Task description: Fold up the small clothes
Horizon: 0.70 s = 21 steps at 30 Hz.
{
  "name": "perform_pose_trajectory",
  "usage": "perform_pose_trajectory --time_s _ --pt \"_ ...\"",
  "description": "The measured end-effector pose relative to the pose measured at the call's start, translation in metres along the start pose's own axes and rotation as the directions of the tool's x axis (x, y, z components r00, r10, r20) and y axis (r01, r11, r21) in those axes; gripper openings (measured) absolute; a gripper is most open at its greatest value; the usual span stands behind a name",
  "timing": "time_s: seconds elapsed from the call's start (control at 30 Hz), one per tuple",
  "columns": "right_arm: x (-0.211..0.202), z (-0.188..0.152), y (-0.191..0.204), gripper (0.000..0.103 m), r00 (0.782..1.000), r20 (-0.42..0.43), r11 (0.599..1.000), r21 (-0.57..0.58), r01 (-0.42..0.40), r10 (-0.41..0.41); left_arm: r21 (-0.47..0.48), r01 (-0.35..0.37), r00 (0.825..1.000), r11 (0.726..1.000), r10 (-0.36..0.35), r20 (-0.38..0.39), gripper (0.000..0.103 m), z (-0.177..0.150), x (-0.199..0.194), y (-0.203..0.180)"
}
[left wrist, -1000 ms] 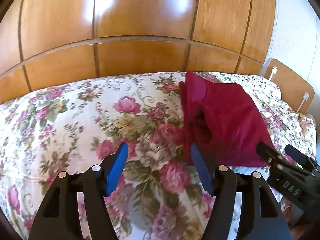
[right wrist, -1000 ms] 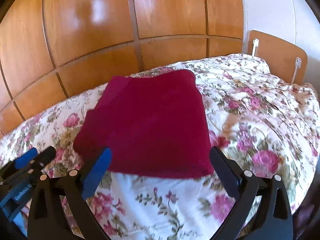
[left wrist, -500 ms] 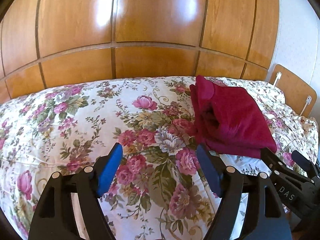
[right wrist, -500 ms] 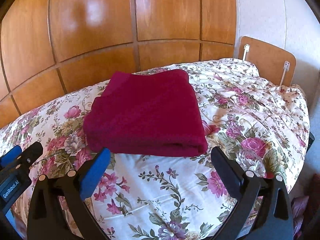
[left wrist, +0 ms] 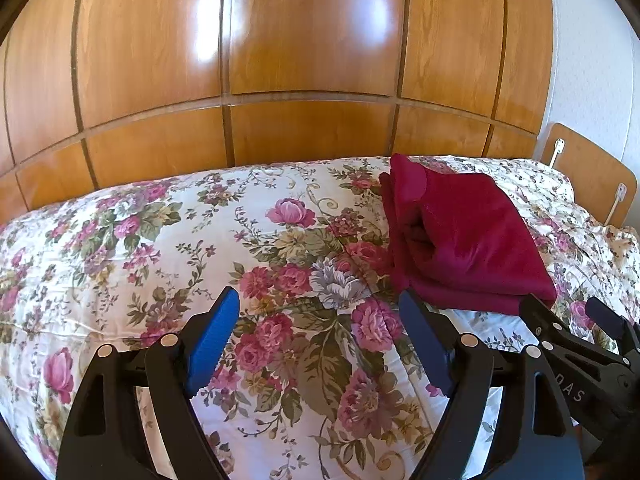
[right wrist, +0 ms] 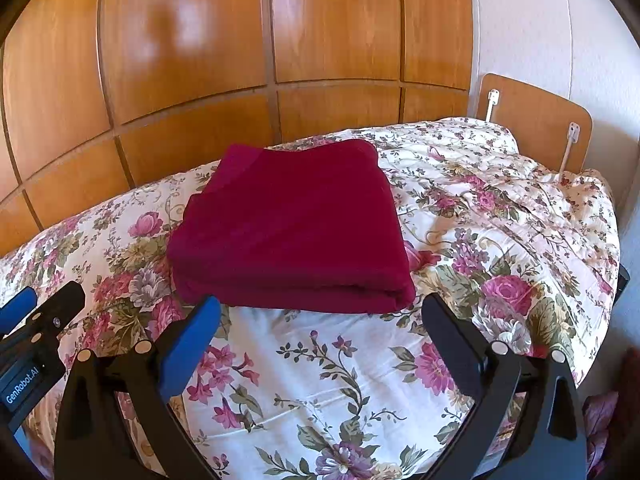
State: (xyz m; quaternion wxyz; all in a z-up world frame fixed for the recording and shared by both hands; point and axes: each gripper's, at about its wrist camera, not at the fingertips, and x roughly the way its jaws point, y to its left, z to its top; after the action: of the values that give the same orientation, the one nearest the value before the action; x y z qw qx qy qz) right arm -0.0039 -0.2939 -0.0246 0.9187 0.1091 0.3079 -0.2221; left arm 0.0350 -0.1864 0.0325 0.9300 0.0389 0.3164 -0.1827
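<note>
Dark red folded knit garment (right wrist: 292, 232) on floral bedspread (right wrist: 360, 380), 12 o'clock of right tongs (right wrist: 320, 332): soft, floppy, light; grab thick near fold. Right tongs spread, empty; left tongs (left wrist: 320, 336) opening, nothing between.

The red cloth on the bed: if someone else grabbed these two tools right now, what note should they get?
Left gripper: nothing between its fingers, opening, over bare bedspread.
Right gripper: open, empty, just short of the cloth.
Red garment: folded into a neat rectangle, lying flat on the bedspread, touched by neither gripper.
Done: this piece looks folded.
Left: no other clothes in view; perhaps tidy the looser layered edge on the left side.
</note>
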Motion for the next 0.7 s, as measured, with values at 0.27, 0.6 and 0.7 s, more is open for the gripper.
perform_pose_trajectory --time_s 0.27,0.6,0.7 --pt "0.0008 -0.0011 0.0001 0.1 1.0 -0.011 1.0 0.005 -0.007 0.007 0.005 -0.002 1.0 1.0 0.002 -0.004 0.088 0.0008 0.0005 -0.0001" --pt "-0.0031 -0.001 0.0022 0.1 1.0 0.003 1.0 0.0 -0.007 0.007 0.004 -0.014 1.0 1.0 0.014 0.007 0.088 0.0012 -0.0021 0.001" --pt "-0.0064 -0.0005 0.0035 0.1 1.0 0.014 1.0 -0.005 -0.006 0.006 0.0 -0.021 1.0 1.0 0.021 0.016 0.088 0.0018 -0.0051 0.0015"
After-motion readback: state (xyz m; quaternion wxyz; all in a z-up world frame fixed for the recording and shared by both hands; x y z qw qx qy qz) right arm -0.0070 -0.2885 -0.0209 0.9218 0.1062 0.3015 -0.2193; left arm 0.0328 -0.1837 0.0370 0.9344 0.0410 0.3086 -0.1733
